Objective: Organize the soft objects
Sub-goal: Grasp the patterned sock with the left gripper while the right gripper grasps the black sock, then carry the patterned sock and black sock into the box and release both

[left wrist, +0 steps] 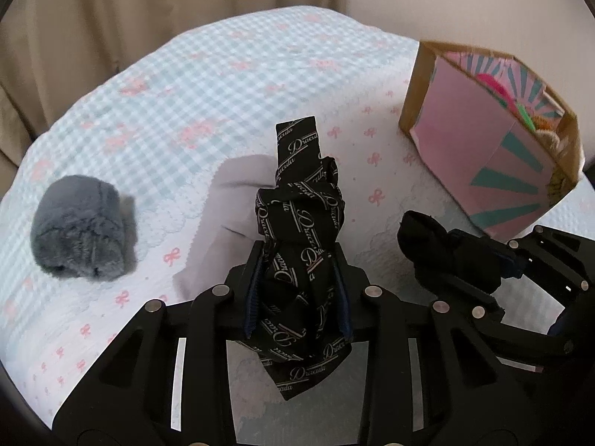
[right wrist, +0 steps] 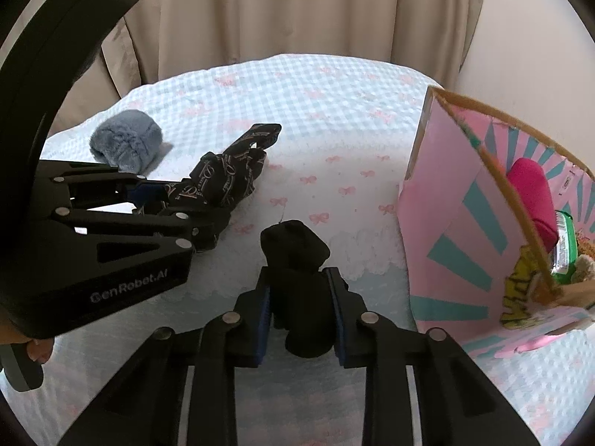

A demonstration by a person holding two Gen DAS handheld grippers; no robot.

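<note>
My left gripper (left wrist: 297, 290) is shut on a black printed tie (left wrist: 301, 245), knotted into a bundle and held above the bed; it also shows in the right wrist view (right wrist: 223, 178). My right gripper (right wrist: 299, 312) is shut on a black sock bundle (right wrist: 297, 260), which also shows in the left wrist view (left wrist: 438, 249). A grey fluffy roll (left wrist: 80, 228) lies on the bedspread at the left, also in the right wrist view (right wrist: 126, 141). A pink and teal open box (right wrist: 465, 230) stands at the right, holding a magenta roll (right wrist: 531, 193) and other items.
The bed has a blue checked cover with pink bows (left wrist: 208, 85). A pale lilac cloth (left wrist: 230, 200) lies on it behind the tie. Beige curtains (right wrist: 282, 11) hang behind the bed. The box also shows in the left wrist view (left wrist: 483, 148).
</note>
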